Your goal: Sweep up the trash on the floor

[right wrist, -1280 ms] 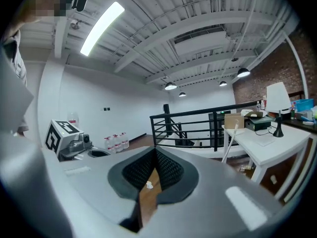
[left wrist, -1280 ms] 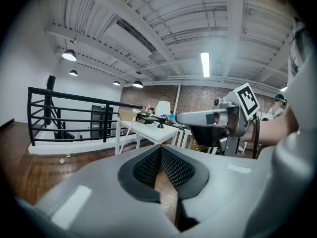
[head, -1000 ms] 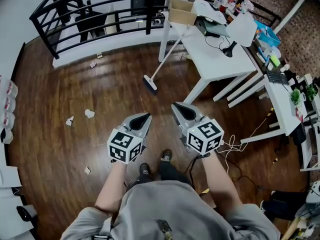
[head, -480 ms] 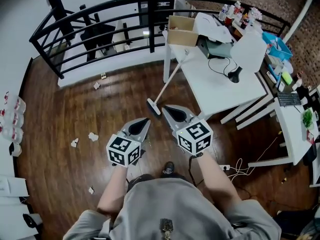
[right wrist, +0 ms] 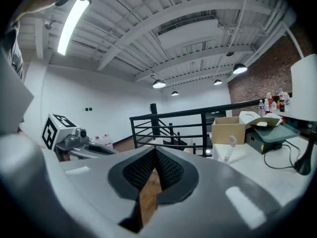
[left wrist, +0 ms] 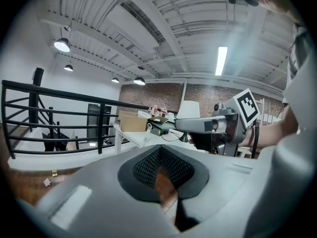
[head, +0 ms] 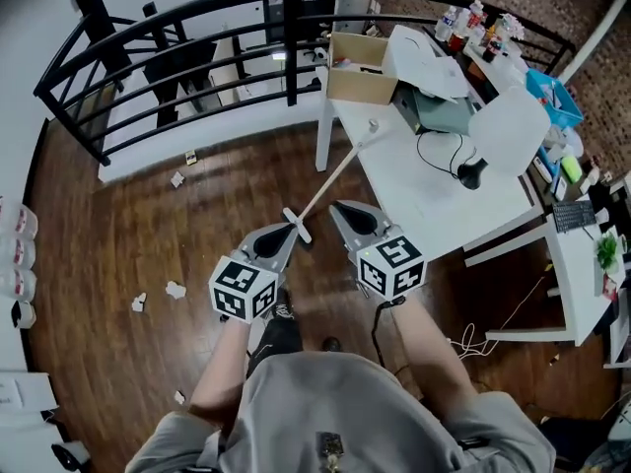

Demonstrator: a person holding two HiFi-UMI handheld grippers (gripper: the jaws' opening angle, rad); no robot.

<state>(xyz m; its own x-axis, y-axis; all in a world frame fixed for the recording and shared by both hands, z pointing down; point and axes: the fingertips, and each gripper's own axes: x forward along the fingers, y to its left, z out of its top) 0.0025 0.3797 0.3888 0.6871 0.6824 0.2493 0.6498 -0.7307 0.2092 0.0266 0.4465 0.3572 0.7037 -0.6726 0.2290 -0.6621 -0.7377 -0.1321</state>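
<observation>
Tools closing in on the broom

Both tools are advancing toward the broom [head: 335, 173], whose handle is slanting up and right against the table [head: 424, 200]. Its head is lying just ahead of the left tool [head: 288, 231], while the right tool [head: 339, 209] is nearing the handle. Both are staying shut, holding nothing. Paper scraps [head: 175, 289] are waiting on the floor [head: 118, 225], off to the left.

The head view looks steeply down from above the person onto the wooden floor [head: 118, 235]. The left tool [head: 288, 229] and right tool [head: 338, 207] sit low at centre, the railing [head: 292, 47] curves across the top, and the white tabletop [head: 414, 195] lies at the upper right. The left gripper view sits close behind its own jaws and faces nearly level toward the railing [left wrist: 101, 128], with the right tool [left wrist: 181, 125] at its right. The right gripper view does likewise, with the left tool [right wrist: 94, 149] at its left. All three views share the railing and the cardboard box [right wrist: 229, 129] at the tabletop's corner beside it.
</observation>
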